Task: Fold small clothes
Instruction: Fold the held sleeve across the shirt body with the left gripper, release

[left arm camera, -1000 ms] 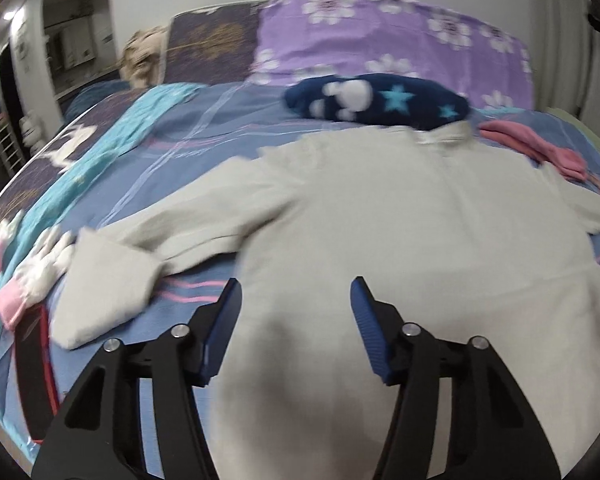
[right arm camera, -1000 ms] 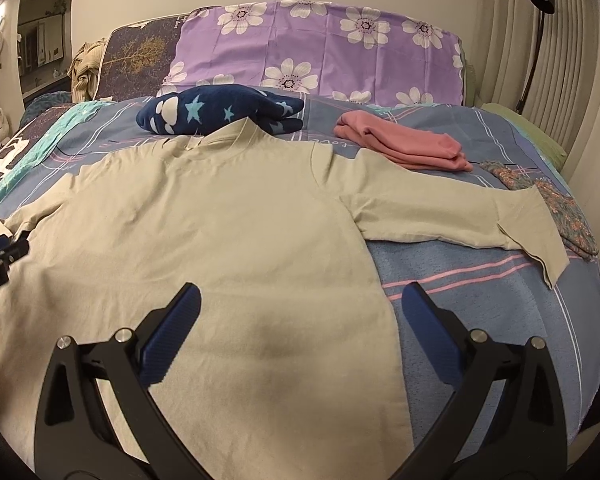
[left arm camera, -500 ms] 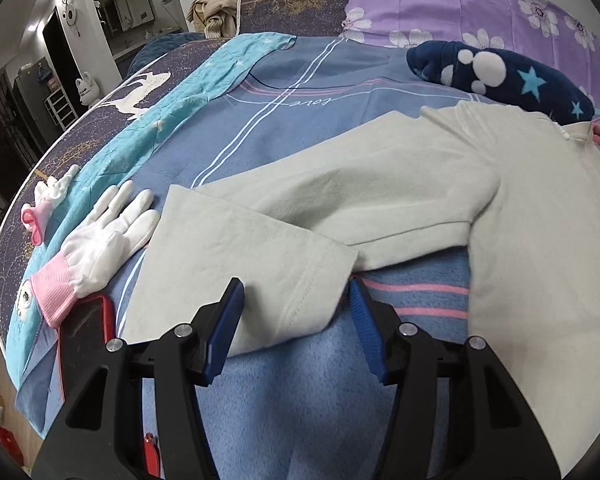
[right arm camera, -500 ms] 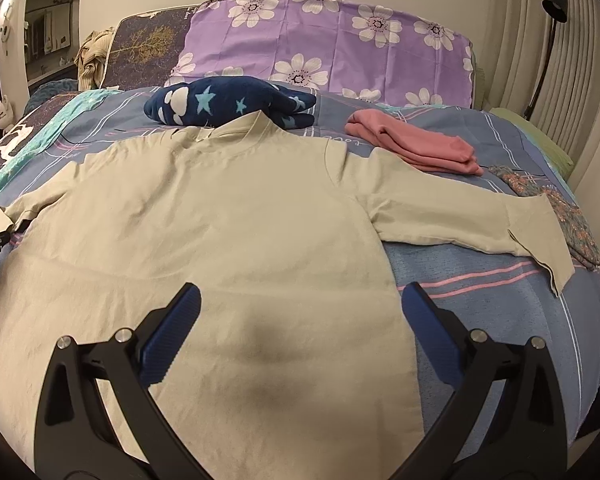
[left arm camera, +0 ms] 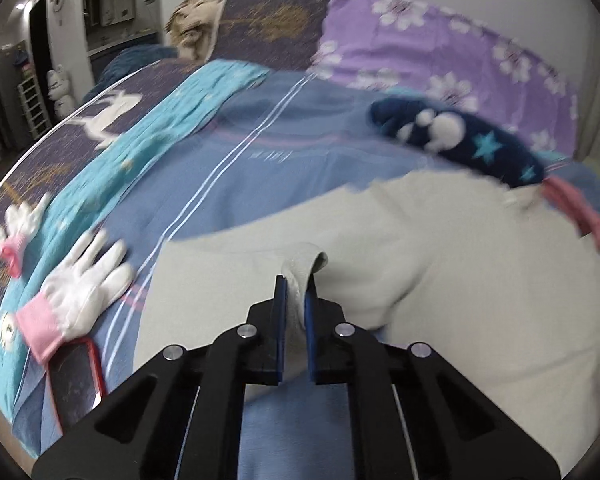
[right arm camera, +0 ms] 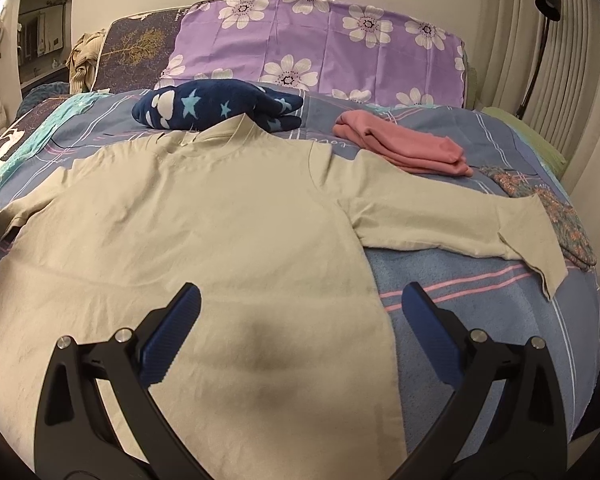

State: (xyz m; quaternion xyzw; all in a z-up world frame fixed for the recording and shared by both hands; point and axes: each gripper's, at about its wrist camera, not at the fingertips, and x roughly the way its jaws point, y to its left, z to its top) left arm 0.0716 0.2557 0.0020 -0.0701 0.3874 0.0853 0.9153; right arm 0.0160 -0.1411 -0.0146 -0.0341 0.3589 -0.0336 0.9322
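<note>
A beige long-sleeved shirt (right arm camera: 204,216) lies face down and spread flat on the blue bedspread (right arm camera: 480,320), both sleeves out to the sides. In the left wrist view my left gripper (left arm camera: 296,288) is closing its jaws on a pinched-up fold of the shirt's left sleeve (left arm camera: 306,260); the fabric sits pressed between the blue pads. The picture there is blurred by motion. My right gripper (right arm camera: 300,292) hovers open over the lower body of the shirt, with nothing between its fingers. The right sleeve (right arm camera: 460,228) lies flat.
A white glove with a pink cuff (left arm camera: 80,284) and a red-edged phone (left arm camera: 76,376) lie left of the sleeve. Beyond the collar sit a navy star-print garment (right arm camera: 216,108) and a folded pink garment (right arm camera: 404,148). A floral cloth (right arm camera: 560,216) lies at the right edge.
My left gripper swung left from over the shirt's body to the left sleeve end, then shut on it and raised a fold. The right gripper has kept still and open.
</note>
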